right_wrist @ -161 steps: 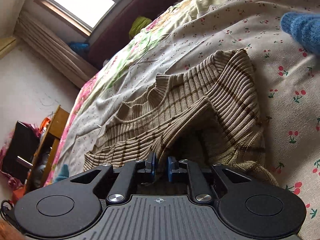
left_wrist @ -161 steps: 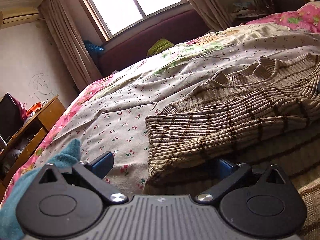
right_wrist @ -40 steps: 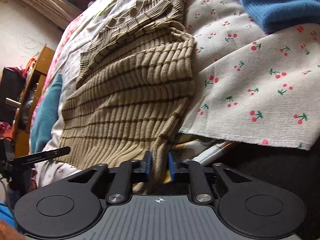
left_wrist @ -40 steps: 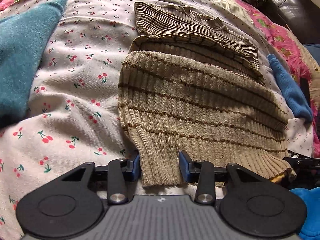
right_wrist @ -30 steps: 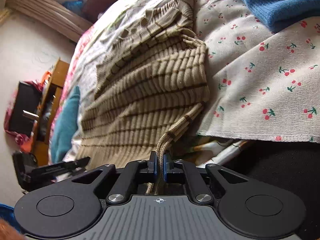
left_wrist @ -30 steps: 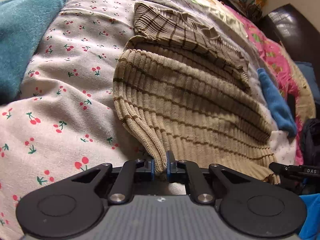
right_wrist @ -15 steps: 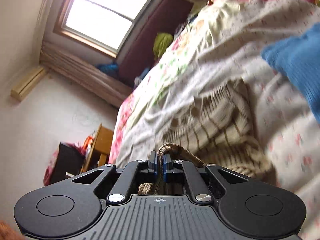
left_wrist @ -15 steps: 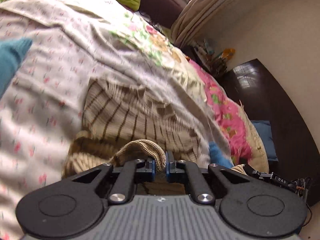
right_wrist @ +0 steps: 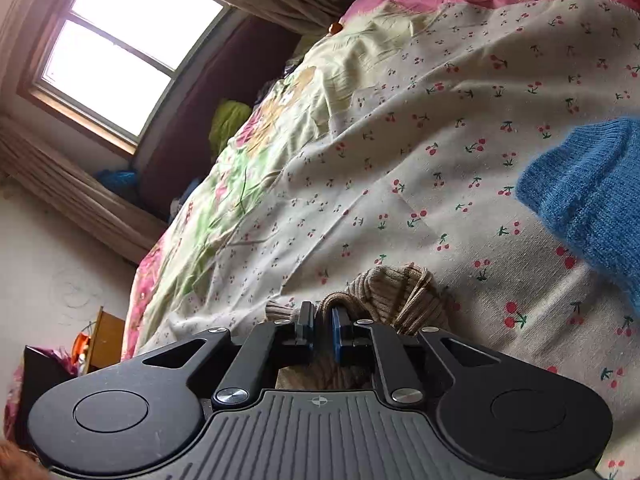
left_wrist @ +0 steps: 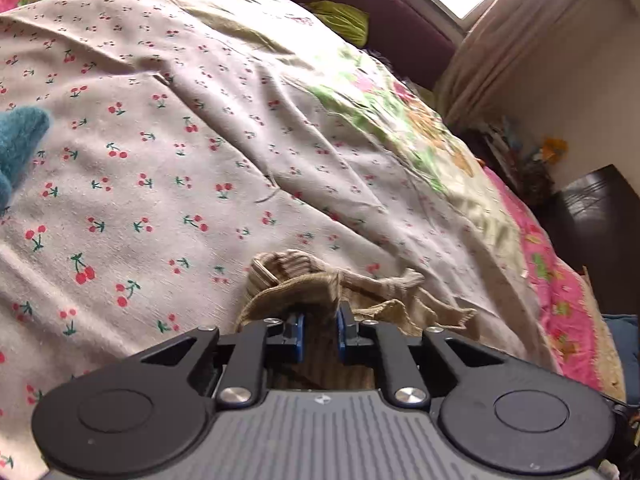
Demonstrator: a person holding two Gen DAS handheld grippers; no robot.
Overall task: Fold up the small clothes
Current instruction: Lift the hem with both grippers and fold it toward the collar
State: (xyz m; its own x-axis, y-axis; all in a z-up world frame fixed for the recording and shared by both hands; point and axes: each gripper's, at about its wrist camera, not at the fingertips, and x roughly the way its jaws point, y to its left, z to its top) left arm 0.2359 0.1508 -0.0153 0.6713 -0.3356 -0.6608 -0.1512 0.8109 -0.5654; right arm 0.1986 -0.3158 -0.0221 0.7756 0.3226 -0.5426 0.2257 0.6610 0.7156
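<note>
Left wrist view shows the tan ribbed sweater (left_wrist: 320, 292) bunched right at the tips of the left hand-held gripper (left_wrist: 319, 332), its blue pads parted a little with a fold of the knit running between them; whether they actually pinch it I cannot tell. The sweater's edge sticks out to the right in a crumpled point, lying on the cherry-print sheet (left_wrist: 160, 168) of the bed. A teal knit piece (left_wrist: 18, 148) lies at the far left edge of that view, well apart from the sweater.

From the right wrist view, the right hand-held gripper (right_wrist: 323, 332) is clenched on a loop of the same sweater (right_wrist: 396, 296), which humps up in ribbed folds just beyond and to the right of the pads. A blue knit garment (right_wrist: 592, 192) lies on the sheet (right_wrist: 400, 140) to the right, near but not touching the sweater. Farther up the bed is a floral quilt (right_wrist: 256, 148), then a dark headboard-like panel under a bright window (right_wrist: 124, 52) with curtains. A wooden cabinet (right_wrist: 106, 336) stands by the wall at lower left.
</note>
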